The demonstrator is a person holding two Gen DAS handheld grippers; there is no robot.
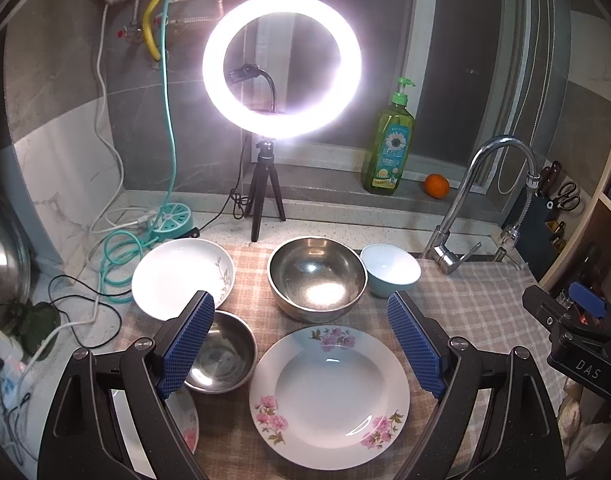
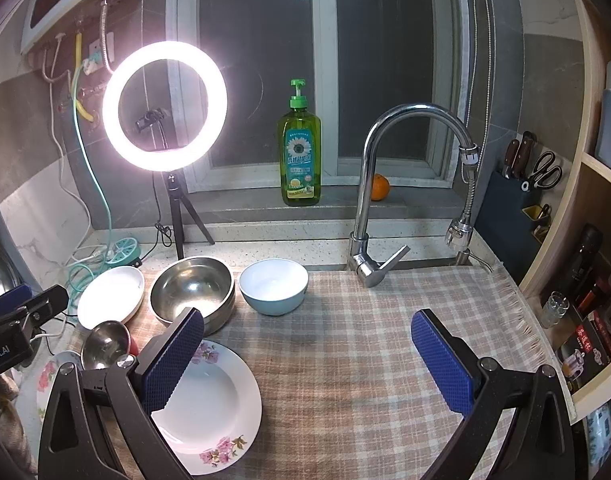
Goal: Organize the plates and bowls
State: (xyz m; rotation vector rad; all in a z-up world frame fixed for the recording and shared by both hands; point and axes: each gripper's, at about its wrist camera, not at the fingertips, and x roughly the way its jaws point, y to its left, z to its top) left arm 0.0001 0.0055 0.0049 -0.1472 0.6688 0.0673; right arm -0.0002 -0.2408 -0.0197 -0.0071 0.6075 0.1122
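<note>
On a checked cloth (image 1: 465, 304) lie a pink-flowered plate (image 1: 329, 390), a large steel bowl (image 1: 316, 278), a small steel bowl (image 1: 225, 354), a light blue bowl (image 1: 390, 270) and a white plate with a grey sprig (image 1: 181, 276). A second flowered plate (image 1: 185, 420) peeks out under my left finger. My left gripper (image 1: 301, 344) hovers open above the flowered plate, holding nothing. My right gripper (image 2: 305, 360) is open over bare cloth (image 2: 345, 340), right of the flowered plate (image 2: 209, 404). The large steel bowl (image 2: 193, 290) and blue bowl (image 2: 273, 286) sit beyond it.
A lit ring light on a tripod (image 1: 281, 64) stands behind the dishes. A green soap bottle (image 2: 299, 148) and an orange (image 2: 379, 187) rest on the sill. The faucet (image 2: 385, 192) rises at the cloth's far edge. Cables and a round power strip (image 1: 173, 220) lie left; shelves (image 2: 585, 280) close the right.
</note>
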